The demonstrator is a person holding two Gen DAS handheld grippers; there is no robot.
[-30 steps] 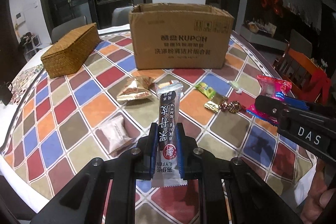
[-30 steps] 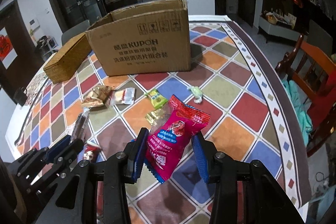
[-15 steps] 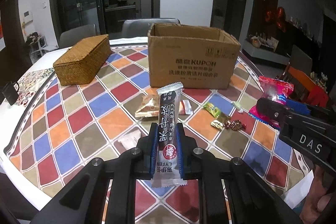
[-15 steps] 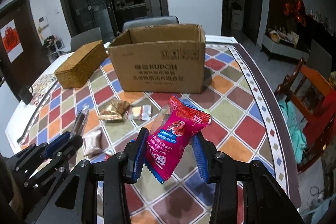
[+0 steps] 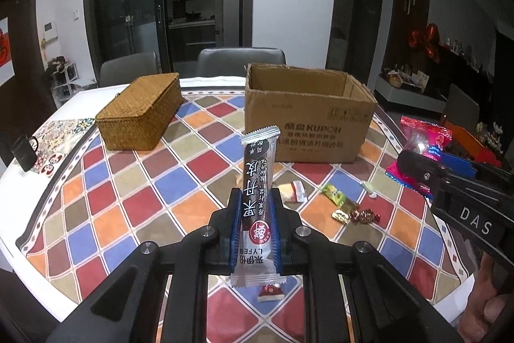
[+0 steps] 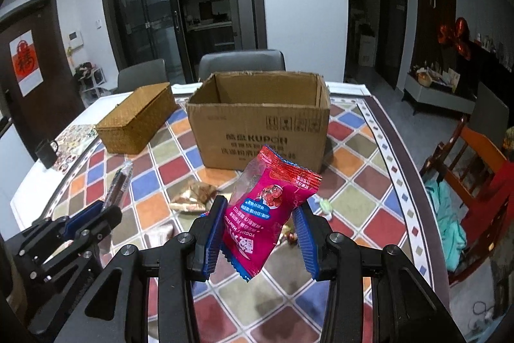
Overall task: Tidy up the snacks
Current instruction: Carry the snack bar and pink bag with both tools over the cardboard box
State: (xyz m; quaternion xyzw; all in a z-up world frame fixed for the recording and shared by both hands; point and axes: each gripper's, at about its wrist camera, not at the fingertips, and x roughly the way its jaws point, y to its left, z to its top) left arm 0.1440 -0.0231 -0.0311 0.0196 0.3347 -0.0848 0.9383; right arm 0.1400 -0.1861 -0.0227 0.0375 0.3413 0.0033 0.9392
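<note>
My left gripper [image 5: 255, 208] is shut on a long dark snack bar [image 5: 257, 182] and holds it upright above the table. My right gripper [image 6: 260, 214] is shut on a pink snack packet [image 6: 266, 208], also lifted; it shows at the right of the left wrist view [image 5: 424, 147]. An open cardboard box [image 5: 308, 124] [image 6: 260, 124] stands ahead of both. Loose snacks lie on the checkered tablecloth [image 5: 128, 198]: a green candy [image 5: 334, 193], a gold one [image 5: 345, 211], a red one [image 5: 364, 216], a white wrapper [image 5: 294, 192].
A closed wicker box [image 5: 139, 114] [image 6: 135, 121] sits left of the cardboard box. A black mug [image 5: 24, 150] stands at the table's left edge. Chairs stand behind the table; an orange wooden chair [image 6: 475, 156] is on the right.
Both grippers have risen and pulled back from the table with their snacks still held. The cardboard box's open top now shows.
</note>
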